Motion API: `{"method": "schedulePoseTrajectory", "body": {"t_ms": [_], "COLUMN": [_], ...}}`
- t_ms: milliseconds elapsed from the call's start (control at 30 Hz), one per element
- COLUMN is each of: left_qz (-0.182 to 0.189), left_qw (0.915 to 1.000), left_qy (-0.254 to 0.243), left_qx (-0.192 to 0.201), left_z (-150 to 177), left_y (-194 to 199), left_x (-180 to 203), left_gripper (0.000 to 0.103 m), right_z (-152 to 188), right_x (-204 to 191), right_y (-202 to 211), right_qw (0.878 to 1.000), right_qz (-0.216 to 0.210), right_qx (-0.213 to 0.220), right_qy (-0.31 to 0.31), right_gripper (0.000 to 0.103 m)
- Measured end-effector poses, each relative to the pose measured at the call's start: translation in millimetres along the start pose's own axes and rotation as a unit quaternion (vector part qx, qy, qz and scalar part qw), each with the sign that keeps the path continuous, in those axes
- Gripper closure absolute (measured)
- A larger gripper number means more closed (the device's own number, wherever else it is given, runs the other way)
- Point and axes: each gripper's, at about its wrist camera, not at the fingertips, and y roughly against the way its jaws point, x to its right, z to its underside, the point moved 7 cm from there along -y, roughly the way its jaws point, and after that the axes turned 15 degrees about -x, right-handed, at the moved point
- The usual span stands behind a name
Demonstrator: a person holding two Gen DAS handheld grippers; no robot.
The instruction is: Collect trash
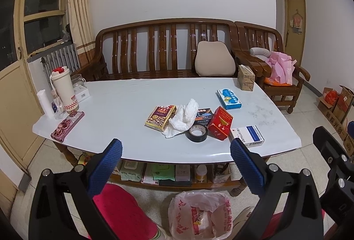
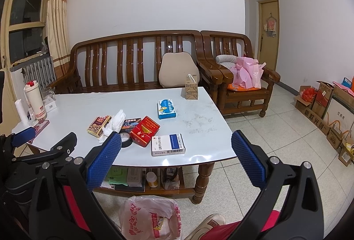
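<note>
"Baby Wipes" is printed on the green pack [image 1: 130, 172] under the table

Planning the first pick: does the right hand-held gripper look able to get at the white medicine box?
Probably yes: the right hand-held gripper is open, the white medicine box lies near the table edge, nothing between.

Even, cool indoor light fills both views, and the window [image 1: 42, 7] is dark. The pale surface [image 1: 124, 102] carries a soft sheen and a thin bright glare line along its near edge, with faint shadows beside the boxes. Fisheye bending curves the sofa [image 2: 132, 58] back and walls; black vignette fills the corners. Focus is fairly sharp throughout.
</note>
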Motion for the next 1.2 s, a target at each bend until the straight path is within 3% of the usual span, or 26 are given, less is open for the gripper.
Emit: {"method": "schedulePoseTrajectory", "body": {"t_ms": [1200], "left_qz": [0.002], "left_qw": [1.0], "left_qy": [-0.002], "left_qx": [0.002], "left_z": [-0.3], "left_y": [2.8], "left_x": [2.4], "left_gripper": [0.007], "right_z": [0.2], "right_x": [1.9], "right_y": [2.9], "right_qw": [1.0], "right_qz": [-0.003], "right_qx": [-0.001], "right_qy": [-0.002], "right_gripper": [0.005]}}
